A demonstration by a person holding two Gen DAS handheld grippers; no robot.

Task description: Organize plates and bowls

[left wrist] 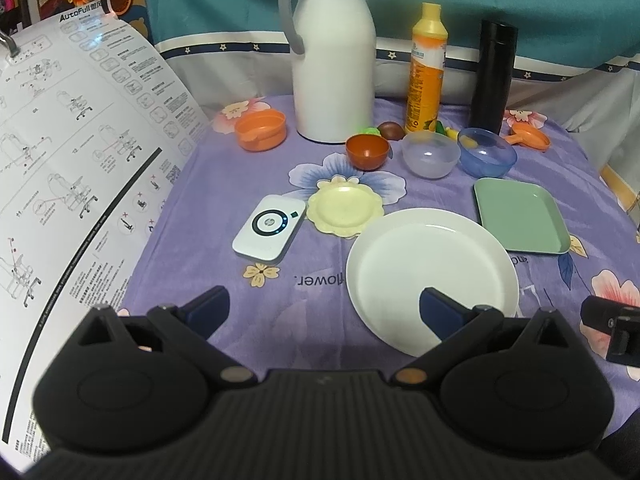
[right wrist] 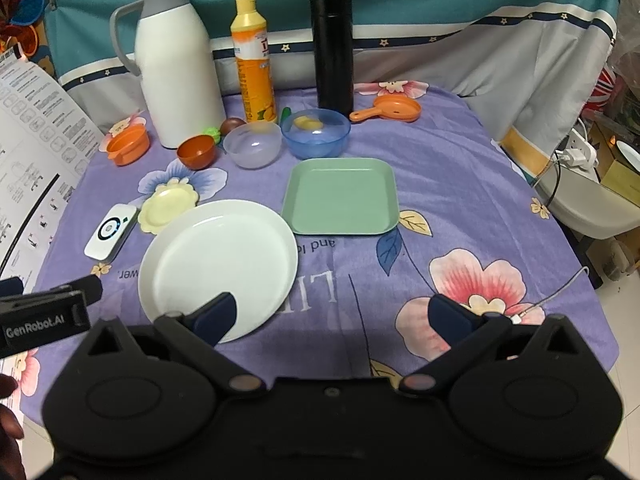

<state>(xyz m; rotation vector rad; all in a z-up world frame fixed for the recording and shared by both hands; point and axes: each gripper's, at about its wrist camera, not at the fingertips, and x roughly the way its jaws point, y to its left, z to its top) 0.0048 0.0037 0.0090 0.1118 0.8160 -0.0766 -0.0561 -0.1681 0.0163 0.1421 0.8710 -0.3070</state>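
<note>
Awaiting sorting: white plate (right wrist: 218,264), green square plate (right wrist: 340,196), yellow plate (left wrist: 344,209) and three bowls (right wrist: 252,145) lay unstacked; left gripper (left wrist: 324,310) and right gripper (right wrist: 336,318) hovered wide open, empty.

My left wrist camera looks forward over the desk (left wrist: 248,320) from its near edge, raised and tilted down. My right one does likewise, just beside it. Both share the white plate (left wrist: 432,276) (right wrist: 220,264), bowls and bottles.
</note>
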